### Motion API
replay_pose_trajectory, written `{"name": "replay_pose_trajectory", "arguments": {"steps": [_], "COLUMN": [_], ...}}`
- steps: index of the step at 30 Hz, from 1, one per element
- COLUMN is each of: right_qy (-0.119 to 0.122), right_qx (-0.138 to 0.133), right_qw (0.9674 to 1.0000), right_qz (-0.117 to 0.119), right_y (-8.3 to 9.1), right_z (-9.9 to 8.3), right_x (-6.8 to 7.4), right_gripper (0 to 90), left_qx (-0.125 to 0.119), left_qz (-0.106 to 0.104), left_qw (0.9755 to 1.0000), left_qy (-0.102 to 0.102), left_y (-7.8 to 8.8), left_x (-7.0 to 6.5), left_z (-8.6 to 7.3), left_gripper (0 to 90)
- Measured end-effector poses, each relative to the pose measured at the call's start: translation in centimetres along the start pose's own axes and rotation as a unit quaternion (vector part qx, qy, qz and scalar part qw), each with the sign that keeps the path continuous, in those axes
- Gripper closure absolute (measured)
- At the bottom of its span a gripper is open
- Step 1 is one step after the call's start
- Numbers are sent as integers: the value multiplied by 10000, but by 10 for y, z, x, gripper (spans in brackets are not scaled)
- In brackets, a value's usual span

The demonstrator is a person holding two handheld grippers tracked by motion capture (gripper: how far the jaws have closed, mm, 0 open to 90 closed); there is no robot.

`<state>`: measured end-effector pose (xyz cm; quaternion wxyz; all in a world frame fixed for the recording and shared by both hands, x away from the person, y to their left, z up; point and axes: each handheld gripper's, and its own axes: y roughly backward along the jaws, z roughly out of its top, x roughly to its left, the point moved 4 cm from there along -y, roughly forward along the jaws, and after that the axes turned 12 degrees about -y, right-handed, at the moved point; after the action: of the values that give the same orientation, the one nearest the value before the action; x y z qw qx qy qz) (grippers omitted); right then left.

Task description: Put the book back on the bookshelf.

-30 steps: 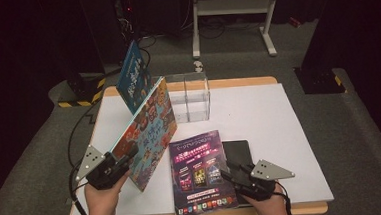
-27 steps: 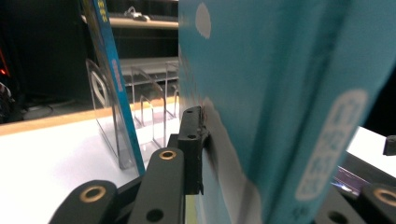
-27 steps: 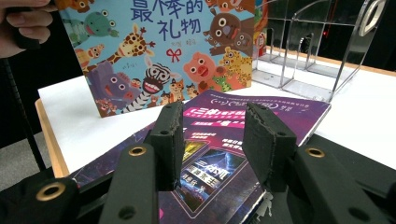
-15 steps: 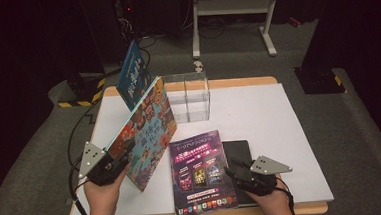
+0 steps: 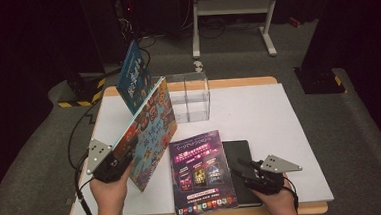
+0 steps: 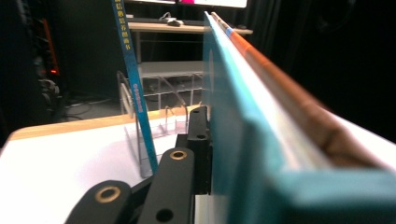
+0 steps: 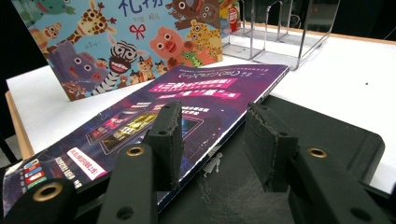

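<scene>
The picture book (image 5: 150, 132), a thin hardback with cartoon animals on its cover, stands tilted on its near corner at the table's (image 5: 280, 127) left, its long axis running from near to far toward the clear rack (image 5: 190, 97). The left gripper (image 5: 124, 159) has just been closing and clamps the picture book's near edge. To the right, the right gripper (image 5: 244, 167) hovers with jaws half-open and empty over the purple magazine's (image 5: 200, 172) right edge and the black notebook (image 5: 239, 154).
</scene>
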<state>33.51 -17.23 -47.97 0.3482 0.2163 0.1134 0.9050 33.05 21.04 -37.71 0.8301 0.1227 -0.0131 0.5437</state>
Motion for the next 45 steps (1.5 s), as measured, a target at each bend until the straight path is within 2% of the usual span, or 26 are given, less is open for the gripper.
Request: {"name": "replay_pose_trajectory", "arguments": {"steps": [2,8,12,14,17,20,23,26,30,35,38,45], "right_qy": [-35,-26,-45,-31,-74,-101,-129,-121,-135,-146,-150,-196], "right_qx": [-18,-35,-61,-72,-94,-119,-141,-159,-166,-165,-182,-204], "right_qw": [10000,9999,9998,9998,9997,9997,9996,9996,9996,9995,9995,9992], "right_qz": [33,116,167,183,193,194,196,192,195,211,221,265], "right_y": [1,2,2,2,2,3,4,5,5,5,6,7], "right_z": [0,1,3,3,4,4,5,5,6,6,6,6], "right_x": [0,3,4,3,2,1,1,2,2,3,3,2], "right_gripper": [566,570,571,572,573,575,578,579,581,583,585,588], "left_qx": [10,34,26,-51,-99,-131,-214,-309,-386,-429,-442,-420], "left_qz": [-50,-13,45,118,193,251,394,570,682,835,999,1209], "left_qw": [10000,9996,9998,9998,9995,9995,9990,9979,9969,9956,9939,9918], "left_qy": [-84,-293,-208,-167,-240,-104,11,74,70,78,145,44], "left_y": [-1,-9,-15,-14,-7,1,9,16,18,4,-11,-47], "left_x": [-2,-9,-6,-6,-8,-2,7,13,17,16,14,11], "left_z": [2,14,22,25,28,30,34,38,44,50,52,57], "left_gripper": [804,810,811,812,813,814,813,813,813,812,812,811]}}
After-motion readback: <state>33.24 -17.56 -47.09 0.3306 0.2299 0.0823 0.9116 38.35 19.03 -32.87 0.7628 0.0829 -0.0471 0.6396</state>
